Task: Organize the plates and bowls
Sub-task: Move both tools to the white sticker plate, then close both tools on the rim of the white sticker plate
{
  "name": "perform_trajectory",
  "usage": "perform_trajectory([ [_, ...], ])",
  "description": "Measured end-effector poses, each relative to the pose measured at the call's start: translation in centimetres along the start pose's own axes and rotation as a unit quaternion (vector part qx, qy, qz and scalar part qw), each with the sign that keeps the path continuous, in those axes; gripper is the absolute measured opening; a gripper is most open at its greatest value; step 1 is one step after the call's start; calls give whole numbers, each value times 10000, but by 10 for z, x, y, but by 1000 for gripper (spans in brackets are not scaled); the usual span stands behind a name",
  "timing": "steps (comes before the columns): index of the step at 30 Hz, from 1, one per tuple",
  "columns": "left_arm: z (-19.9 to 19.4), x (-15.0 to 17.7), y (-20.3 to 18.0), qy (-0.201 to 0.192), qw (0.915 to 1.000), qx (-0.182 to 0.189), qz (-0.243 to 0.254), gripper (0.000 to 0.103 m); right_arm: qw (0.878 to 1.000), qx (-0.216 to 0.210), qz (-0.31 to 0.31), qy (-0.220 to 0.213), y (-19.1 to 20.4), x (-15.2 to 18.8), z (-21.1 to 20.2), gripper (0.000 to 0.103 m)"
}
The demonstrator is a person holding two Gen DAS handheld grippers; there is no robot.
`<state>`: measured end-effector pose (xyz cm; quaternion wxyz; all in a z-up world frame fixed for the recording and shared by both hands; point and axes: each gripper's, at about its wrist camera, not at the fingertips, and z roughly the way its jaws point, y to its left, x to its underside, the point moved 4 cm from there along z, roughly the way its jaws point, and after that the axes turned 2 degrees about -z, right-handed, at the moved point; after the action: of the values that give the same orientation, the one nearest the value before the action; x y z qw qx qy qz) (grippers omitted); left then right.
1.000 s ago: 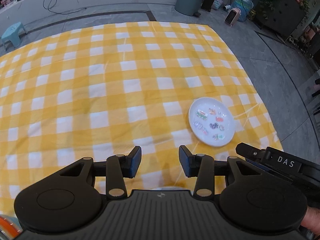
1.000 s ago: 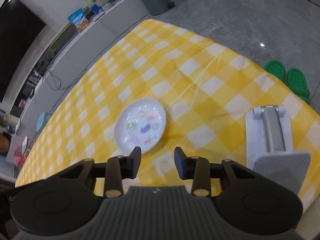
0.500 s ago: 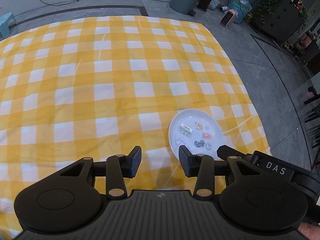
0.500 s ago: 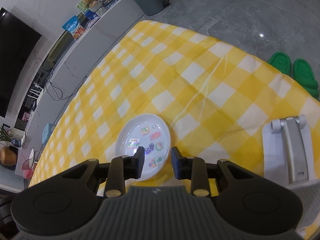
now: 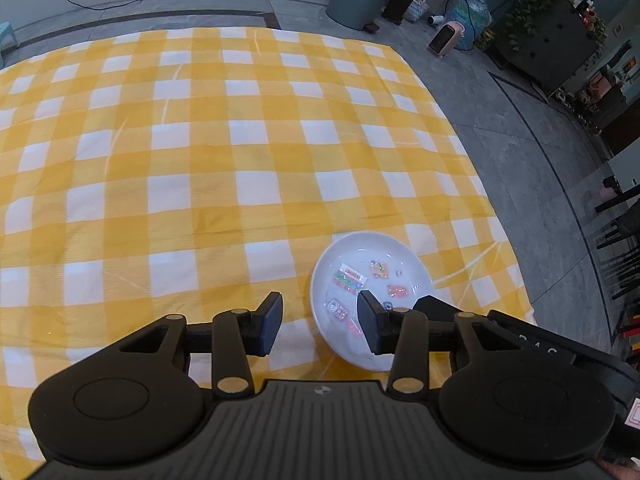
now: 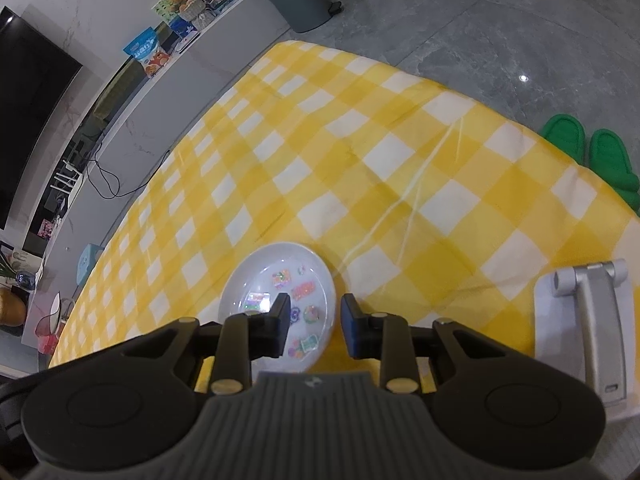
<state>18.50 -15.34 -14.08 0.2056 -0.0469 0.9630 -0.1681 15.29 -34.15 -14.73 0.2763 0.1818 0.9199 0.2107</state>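
Black and spread wide with nothing between them, the fingers of the right gripper (image 6: 313, 330) straddled the near right edge of a white plate (image 6: 256, 276) printed with small colourful pictures, one finger over the plate and the other over the cloth beside it. The left gripper (image 5: 319, 328) was equally open and empty, its right finger overlapping the same plate (image 5: 360, 248) in its own view. The plate lay flat on a yellow-and-white checked cloth (image 6: 400, 168), with a grey metal stand (image 6: 592, 320) near the cloth's right edge and green slippers (image 6: 580, 152) on the floor beyond.
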Motion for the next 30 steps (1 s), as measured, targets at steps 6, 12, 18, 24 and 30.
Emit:
perform_trajectory([
  [6, 12, 2, -4, 78, 10000, -15, 21, 40, 10000, -48, 4, 43, 0, 0, 4, 24],
  [12, 18, 2, -5, 123, 9999, -22, 45, 36, 9999, -73, 37, 88, 0, 0, 7, 23],
  [18, 20, 0, -7, 116, 9997, -120, 166, 31, 9998, -96, 81, 120, -2, -2, 12, 23],
  [24, 21, 1, -6, 49, 9997, -203, 160, 18, 9999, -7, -4, 111, -2, -1, 12, 13],
  [30, 19, 1, -2, 36, 9996, -257, 105, 13, 9999, 14, 9, 136, -4, -1, 12, 4],
])
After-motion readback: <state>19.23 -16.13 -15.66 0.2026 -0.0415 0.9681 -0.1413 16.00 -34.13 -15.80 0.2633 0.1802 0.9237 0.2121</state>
